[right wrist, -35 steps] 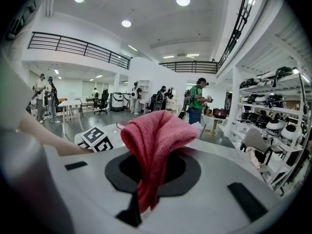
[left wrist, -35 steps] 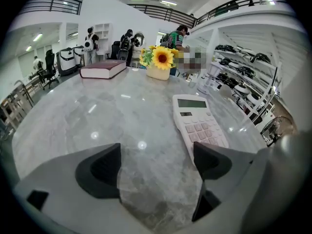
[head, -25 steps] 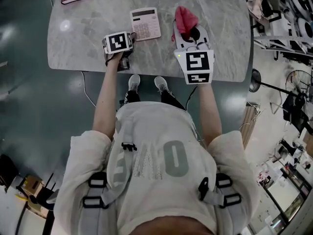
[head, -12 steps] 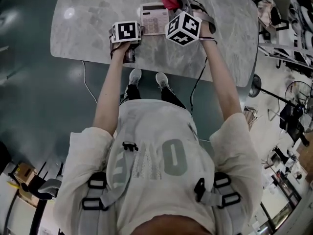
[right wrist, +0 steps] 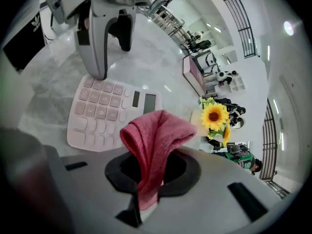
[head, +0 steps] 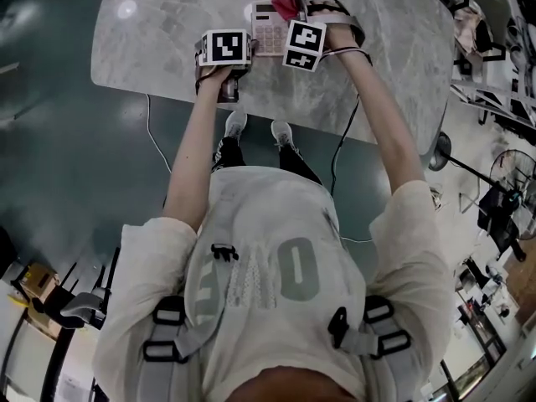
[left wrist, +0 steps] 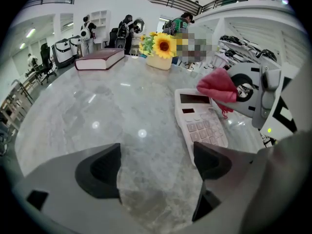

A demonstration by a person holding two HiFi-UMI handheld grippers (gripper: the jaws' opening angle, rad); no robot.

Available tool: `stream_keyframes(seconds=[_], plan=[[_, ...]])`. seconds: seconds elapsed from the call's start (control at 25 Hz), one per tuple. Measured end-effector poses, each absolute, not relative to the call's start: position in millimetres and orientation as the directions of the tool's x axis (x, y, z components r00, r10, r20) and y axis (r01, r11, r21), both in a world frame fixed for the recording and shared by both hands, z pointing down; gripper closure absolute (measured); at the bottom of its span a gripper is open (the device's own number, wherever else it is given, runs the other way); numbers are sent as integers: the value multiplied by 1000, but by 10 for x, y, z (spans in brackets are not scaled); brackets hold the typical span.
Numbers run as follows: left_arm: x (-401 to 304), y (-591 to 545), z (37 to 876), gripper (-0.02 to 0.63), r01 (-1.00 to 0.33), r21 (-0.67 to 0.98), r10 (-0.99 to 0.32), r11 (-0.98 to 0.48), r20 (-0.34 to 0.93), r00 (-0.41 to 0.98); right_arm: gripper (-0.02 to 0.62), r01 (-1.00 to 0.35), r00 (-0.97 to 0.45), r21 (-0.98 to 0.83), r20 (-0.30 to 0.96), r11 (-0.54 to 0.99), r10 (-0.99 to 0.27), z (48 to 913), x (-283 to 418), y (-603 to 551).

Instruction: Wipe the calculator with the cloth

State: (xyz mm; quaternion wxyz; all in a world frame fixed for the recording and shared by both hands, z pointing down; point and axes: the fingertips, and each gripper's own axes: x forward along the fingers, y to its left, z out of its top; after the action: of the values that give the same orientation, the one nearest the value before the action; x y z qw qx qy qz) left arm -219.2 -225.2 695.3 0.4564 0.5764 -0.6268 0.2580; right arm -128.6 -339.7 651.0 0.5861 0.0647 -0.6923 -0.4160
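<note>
A pale pink calculator [head: 266,33] lies flat on the marble table [head: 151,48]. My right gripper [right wrist: 151,172] is shut on a red cloth [right wrist: 155,138], which bulges out of its jaws. In the left gripper view the cloth [left wrist: 218,86] hangs at the calculator's [left wrist: 201,122] display end; I cannot tell whether it touches. My left gripper [left wrist: 156,165] is open just left of the calculator's near end, with only bare marble between its jaws. The right gripper view shows the calculator [right wrist: 105,113] with the left gripper [right wrist: 105,28] beyond it.
A dark red book [left wrist: 100,59] lies at the table's far left. A sunflower in a pale vase [left wrist: 161,50] stands at the far edge behind the calculator. The table's near edge [head: 276,120] runs just in front of the person's feet.
My right gripper has carried the cloth left and away, from the calculator's right side to its display end. The left gripper has stayed beside the calculator.
</note>
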Motion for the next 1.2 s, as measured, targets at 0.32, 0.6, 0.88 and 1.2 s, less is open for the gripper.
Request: stream_keyframes(seconds=[0.32, 0.6, 0.88, 1.2], plan=[[-2194, -2231, 6959, 144, -958, 202, -482, 202, 873, 82, 540, 416, -289, 644, 763, 642, -578, 6606, -1306, -3384], [-2232, -2211, 6932, 144, -958, 197, -476, 208, 876, 77, 541, 445, -272, 628, 774, 639, -572, 6663, -1315, -3295], [-2205, -2240, 6951, 144, -957, 207, -478, 203, 874, 87, 541, 473, -259, 591, 802, 654, -538, 6754, -1231, -3130], [-2228, -2251, 6952, 144, -959, 201, -475, 201, 876, 84, 543, 488, -246, 562, 822, 668, -513, 6808, -1115, -2891]])
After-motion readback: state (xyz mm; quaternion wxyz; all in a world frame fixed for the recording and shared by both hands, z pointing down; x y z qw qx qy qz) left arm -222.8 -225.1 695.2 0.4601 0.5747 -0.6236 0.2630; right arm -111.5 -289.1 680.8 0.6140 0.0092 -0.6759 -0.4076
